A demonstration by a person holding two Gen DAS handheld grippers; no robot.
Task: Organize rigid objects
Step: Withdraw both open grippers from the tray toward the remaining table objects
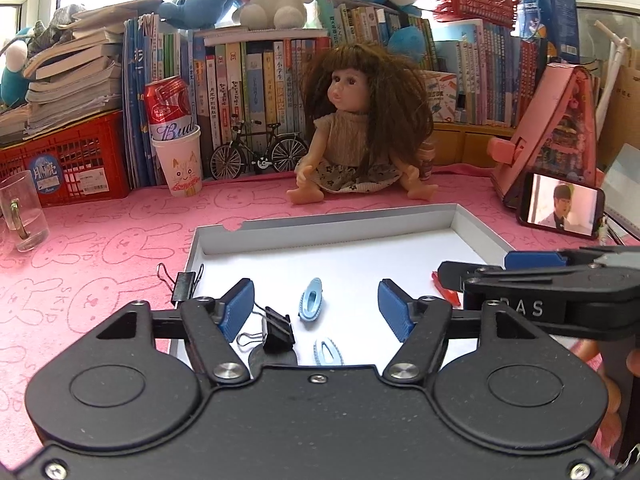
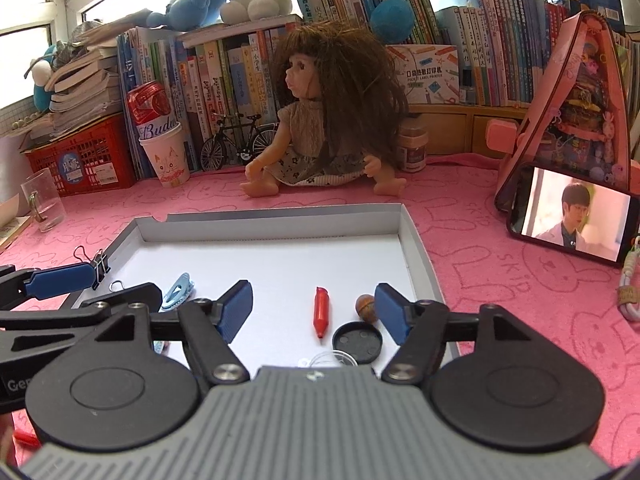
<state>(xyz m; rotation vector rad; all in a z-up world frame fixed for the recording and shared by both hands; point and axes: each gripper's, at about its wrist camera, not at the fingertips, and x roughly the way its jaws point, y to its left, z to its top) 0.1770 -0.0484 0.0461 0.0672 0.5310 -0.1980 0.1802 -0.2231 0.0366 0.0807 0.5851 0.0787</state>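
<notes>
Pink cloth with rabbit outlines covers the table (image 1: 100, 248), and a shallow white tray (image 1: 456, 216) lies on it. Far left stands a clear glass mug (image 1: 22, 210), then a red crate (image 1: 72, 160) and a red can (image 1: 170, 110) set in a white paper cup (image 1: 180, 164). A black binder clip (image 1: 184, 284) grips the tray's left rim. A second black binder clip (image 1: 276, 330) lies inside the tray near the left hand-held gripper (image 1: 316, 310), whose blue pads are spread wide apart with nothing between them. Two light blue hair clips sit between those pads: the farther hair clip (image 1: 311, 298) and the nearer hair clip (image 1: 328, 352). Behind the tray a long-haired doll (image 1: 356, 128) sits in front of the books.

Further right, inside the tray, a red marker cap (image 2: 321, 312) lies between the pads of the right hand-held gripper (image 2: 316, 308), untouched; that gripper is also released and empty. A black round lid (image 2: 357, 341) lies just right of the cap, and a small brown acorn-like piece (image 2: 366, 306) sits beside the right pad. At far right a phone (image 2: 572, 220) leans against a pink case, its screen lit.
</notes>
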